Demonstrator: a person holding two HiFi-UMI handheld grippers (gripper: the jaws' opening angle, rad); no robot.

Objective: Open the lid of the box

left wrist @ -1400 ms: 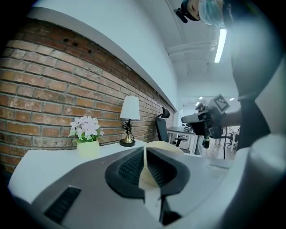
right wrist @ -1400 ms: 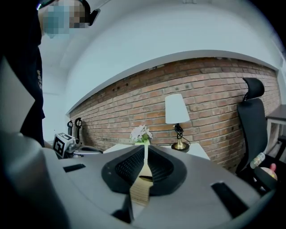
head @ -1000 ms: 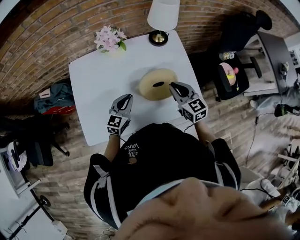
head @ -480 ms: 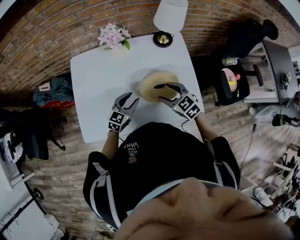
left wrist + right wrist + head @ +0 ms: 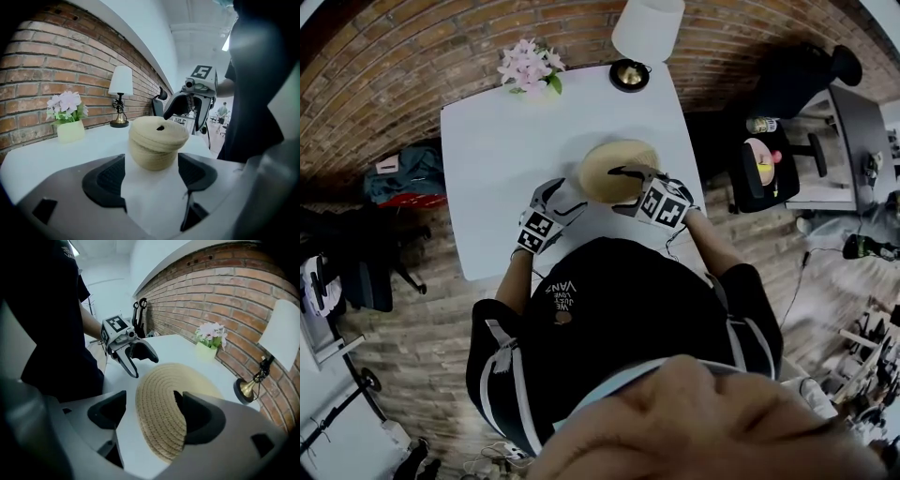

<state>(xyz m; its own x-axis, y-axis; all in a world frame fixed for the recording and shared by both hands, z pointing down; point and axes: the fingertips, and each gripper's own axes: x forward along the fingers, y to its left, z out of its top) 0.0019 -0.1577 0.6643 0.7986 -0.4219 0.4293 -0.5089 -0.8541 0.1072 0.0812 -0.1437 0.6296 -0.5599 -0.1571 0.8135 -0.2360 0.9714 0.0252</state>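
A round woven box (image 5: 619,169) with its lid (image 5: 159,132) on stands on the white table (image 5: 502,141). The lid has a small dark loop handle (image 5: 161,127) at its centre. My left gripper (image 5: 567,200) is at the box's near left side; its jaws are opening, and the box (image 5: 154,152) stands just ahead of them, untouched. My right gripper (image 5: 624,190) hovers over the lid (image 5: 171,411); its jaws are opening, with the handle (image 5: 177,398) close to the right finger (image 5: 199,416). Nothing is held.
A table lamp (image 5: 645,33) and a pot of pink flowers (image 5: 527,66) stand at the table's far edge. A black office chair (image 5: 764,159) is to the right of the table. Bags (image 5: 403,178) lie on the floor at the left.
Both grippers have moved in towards the box and their jaws have spread. The right one swung left over the lid; the left one came up to the box's side.
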